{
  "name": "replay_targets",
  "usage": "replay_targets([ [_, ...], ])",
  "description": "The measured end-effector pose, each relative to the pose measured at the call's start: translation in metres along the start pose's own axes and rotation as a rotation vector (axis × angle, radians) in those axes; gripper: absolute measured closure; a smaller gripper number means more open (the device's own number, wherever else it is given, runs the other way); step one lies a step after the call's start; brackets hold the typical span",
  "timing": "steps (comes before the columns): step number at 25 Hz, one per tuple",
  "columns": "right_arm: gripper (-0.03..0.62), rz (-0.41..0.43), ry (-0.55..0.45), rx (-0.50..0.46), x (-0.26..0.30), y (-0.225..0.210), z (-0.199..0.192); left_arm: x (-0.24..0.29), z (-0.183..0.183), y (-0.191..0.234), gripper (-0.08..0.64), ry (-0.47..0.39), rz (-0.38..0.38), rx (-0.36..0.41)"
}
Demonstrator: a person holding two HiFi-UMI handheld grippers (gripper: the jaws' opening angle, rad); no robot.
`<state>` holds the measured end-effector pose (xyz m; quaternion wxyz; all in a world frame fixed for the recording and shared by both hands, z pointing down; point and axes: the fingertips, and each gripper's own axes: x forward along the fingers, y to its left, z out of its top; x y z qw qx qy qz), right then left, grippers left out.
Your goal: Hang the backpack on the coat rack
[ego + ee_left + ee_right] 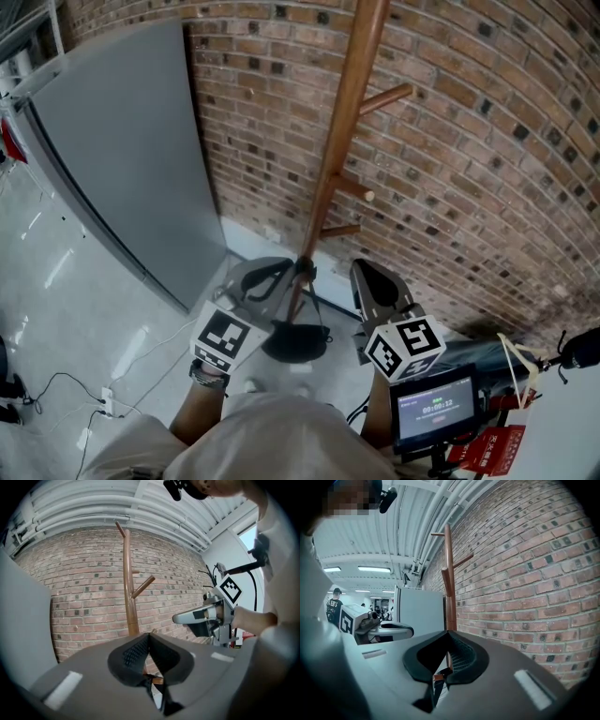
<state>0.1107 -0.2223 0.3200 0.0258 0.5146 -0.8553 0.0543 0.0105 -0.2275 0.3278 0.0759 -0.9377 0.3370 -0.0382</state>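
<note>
While the person is standing close in front of the coat rack (349,112), both tools are being held roughly level and aimed at its wooden pole, one to either side of it, which is probably putting them in reach of the pegs without touching any; the left gripper (272,277) is showing its jaws pressed together with nothing between the pads, and the right gripper (370,279) is doing the same, so neither is carrying anything; the rack is standing upright just off the brick wall (469,141) on its dark round base (298,342), with its angled pegs (386,97) sticking out bare in every view that shows them; the backpack is not hanging on any of them, and I am not making it out for certain anywhere; a grey-blue bundle (487,356) is lying low at the right of the head view, half hidden, and I cannot tell whether that is it; since empty, closed jaws are facing bare pegs, I am judging that the bag is lying somewhere out of reach of both tools at this moment; a grey panel (131,141) is leaning against the wall to the left, well apart from the rack.
</note>
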Motion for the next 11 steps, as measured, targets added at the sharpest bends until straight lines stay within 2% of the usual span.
replay_targets([
  [11,0.592,0.011,0.021,0.000,0.0011,0.0022,-0.0066,0.0011,-0.0037,0.0007,0.560,0.007,0.008,-0.004],
])
